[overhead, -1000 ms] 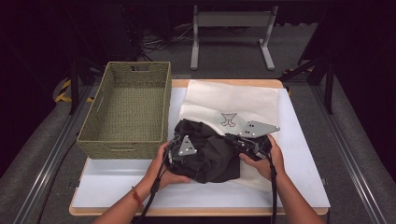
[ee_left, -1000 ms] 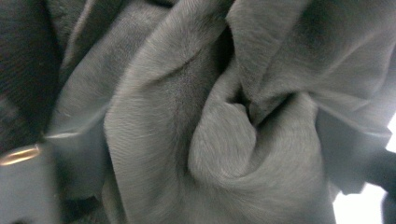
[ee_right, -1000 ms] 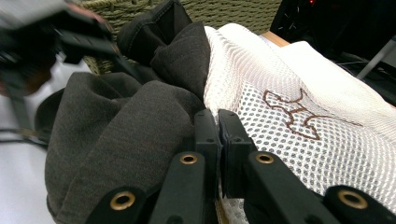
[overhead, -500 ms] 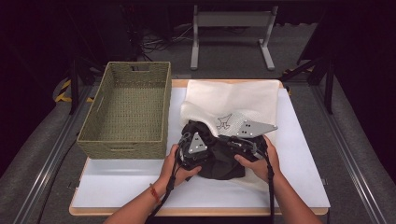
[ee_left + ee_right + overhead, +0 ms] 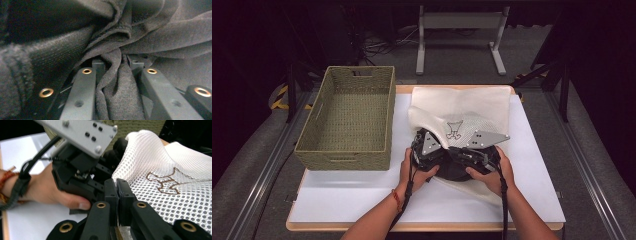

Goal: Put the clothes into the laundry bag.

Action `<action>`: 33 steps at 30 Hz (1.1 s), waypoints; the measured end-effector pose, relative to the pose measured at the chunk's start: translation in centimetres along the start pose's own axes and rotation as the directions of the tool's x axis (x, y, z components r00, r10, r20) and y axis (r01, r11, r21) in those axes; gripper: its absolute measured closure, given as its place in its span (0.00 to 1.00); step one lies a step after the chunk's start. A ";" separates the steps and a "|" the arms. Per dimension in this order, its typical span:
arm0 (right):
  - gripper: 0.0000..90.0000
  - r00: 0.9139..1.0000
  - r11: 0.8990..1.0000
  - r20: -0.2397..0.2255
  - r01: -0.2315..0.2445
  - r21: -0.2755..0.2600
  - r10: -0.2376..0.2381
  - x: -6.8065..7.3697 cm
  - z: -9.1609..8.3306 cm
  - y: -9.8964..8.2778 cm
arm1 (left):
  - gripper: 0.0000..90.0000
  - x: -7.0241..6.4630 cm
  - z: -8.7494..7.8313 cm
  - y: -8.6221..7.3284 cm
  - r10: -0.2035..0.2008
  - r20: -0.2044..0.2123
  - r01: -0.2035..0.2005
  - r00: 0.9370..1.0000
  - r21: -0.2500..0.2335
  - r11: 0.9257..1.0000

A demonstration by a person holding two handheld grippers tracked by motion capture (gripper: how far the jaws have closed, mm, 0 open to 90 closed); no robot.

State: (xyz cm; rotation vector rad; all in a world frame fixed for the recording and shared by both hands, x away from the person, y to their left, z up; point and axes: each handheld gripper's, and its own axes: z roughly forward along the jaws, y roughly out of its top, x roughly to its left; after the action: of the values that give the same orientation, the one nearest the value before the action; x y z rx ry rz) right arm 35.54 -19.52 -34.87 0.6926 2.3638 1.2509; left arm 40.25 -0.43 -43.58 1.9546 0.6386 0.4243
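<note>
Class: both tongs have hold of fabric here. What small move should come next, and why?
Probably the left tongs, just closed on the black cloth garment, push it into the white mesh bag, since the right tongs pinch that bag's edge beside it.

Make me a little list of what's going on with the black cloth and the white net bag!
work: stuffing a black cloth into a white mesh bag
left gripper: jaws have just been closing, now pinched on a fold of the black cloth
right gripper: shut on the edge of the white mesh bag
bag mark: brown drawing on the mesh
basket: woven, green, standing left of the bag, nothing seen inside
table: white top, both hands working near its middle
</note>
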 end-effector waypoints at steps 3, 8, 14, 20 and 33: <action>0.98 1.000 1.000 -0.002 0.013 0.017 -0.013 0.0 0.1 -0.2 | 0.72 -0.2 -0.8 -0.1 0.028 0.048 -0.028 0.998 0.007 1.000; 0.98 1.000 0.998 -0.004 0.025 0.053 -0.025 0.1 0.5 -0.7 | 0.47 -0.4 -3.3 0.1 0.065 0.113 -0.069 0.991 0.026 0.997; 0.98 0.999 0.996 0.011 0.039 0.078 -0.040 0.2 0.5 -0.8 | 0.21 0.1 -6.5 -0.7 0.114 0.142 -0.126 0.983 0.075 0.989; 0.98 0.999 0.995 0.015 0.045 0.088 -0.047 0.3 0.6 -1.0 | 0.13 0.9 -7.3 -2.4 0.068 0.088 -0.079 0.994 0.129 0.988; 0.98 0.999 0.996 0.002 0.042 0.073 -0.042 0.6 0.8 -1.1 | 0.74 0.4 -3.2 -1.1 0.010 0.095 -0.015 0.995 0.056 0.998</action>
State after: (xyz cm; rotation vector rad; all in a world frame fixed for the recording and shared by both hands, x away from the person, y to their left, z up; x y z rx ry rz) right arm 35.24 -19.22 -36.26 0.6631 2.4185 1.1503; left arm 38.52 2.49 -43.12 2.0206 0.5840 0.3224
